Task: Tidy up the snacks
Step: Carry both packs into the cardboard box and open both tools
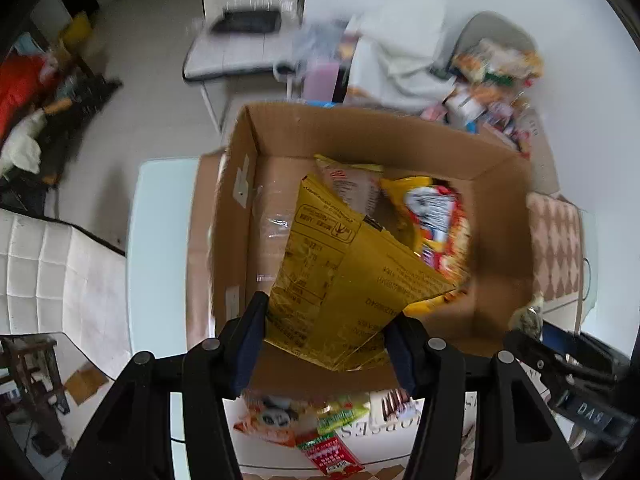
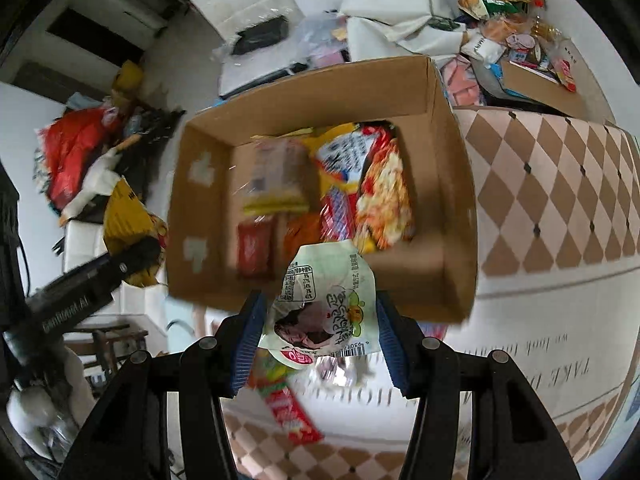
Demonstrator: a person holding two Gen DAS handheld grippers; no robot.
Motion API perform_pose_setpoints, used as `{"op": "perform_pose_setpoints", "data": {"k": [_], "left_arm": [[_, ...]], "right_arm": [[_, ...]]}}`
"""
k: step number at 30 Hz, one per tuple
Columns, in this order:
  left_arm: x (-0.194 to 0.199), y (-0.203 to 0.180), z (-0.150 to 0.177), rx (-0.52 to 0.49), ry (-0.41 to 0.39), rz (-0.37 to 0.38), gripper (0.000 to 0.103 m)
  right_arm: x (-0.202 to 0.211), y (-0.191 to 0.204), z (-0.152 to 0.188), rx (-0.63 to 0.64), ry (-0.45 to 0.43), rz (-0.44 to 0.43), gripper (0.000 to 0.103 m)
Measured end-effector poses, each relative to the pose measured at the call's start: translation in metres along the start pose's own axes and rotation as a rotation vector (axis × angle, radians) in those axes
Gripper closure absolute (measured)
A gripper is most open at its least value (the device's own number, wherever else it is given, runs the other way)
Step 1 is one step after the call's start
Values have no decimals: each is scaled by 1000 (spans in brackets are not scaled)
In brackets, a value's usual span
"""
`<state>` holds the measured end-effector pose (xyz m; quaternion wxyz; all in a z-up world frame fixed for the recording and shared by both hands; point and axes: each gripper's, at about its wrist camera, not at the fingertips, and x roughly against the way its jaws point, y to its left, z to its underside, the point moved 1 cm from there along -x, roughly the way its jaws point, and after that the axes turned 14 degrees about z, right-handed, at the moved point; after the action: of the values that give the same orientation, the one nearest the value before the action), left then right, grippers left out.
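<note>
While the open brown cardboard box [image 1: 496, 216] lies just ahead of both grippers, its left floor is bare beside piled packets. Left gripper [image 1: 326, 334] clamps a crinkled yellow foil snack bag [image 1: 340, 280] over the box's near wall. Right gripper [image 2: 318, 330] grips a pale green printed packet [image 2: 324, 308] above the near rim.

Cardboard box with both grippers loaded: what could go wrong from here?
1. The left gripper pinches only the lower edge of the yellow bag; most of it hangs free and could slip or snag on the cardboard box wall.
2. The right gripper holds the pale green packet right beside the box's near rim, so a release here might land it outside.
3. Both grippers crowd one box and could collide.
</note>
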<state>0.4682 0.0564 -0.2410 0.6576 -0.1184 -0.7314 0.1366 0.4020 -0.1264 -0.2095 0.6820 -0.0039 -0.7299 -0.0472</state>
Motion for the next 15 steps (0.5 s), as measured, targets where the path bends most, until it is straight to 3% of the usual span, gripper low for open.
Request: {"op": "perform_pose_setpoints", "data": {"k": [4, 8, 15], "left_arm": [[-43, 20, -36, 31, 96, -39, 50], [-67, 32, -55, 72, 156, -39, 50], [-79, 37, -71, 80, 193, -63, 49]], "right_arm": [[-50, 1, -32, -26, 80, 53, 46], [-83, 0, -42, -26, 132, 107, 46], [-107, -4, -43, -24, 170, 159, 46]]}}
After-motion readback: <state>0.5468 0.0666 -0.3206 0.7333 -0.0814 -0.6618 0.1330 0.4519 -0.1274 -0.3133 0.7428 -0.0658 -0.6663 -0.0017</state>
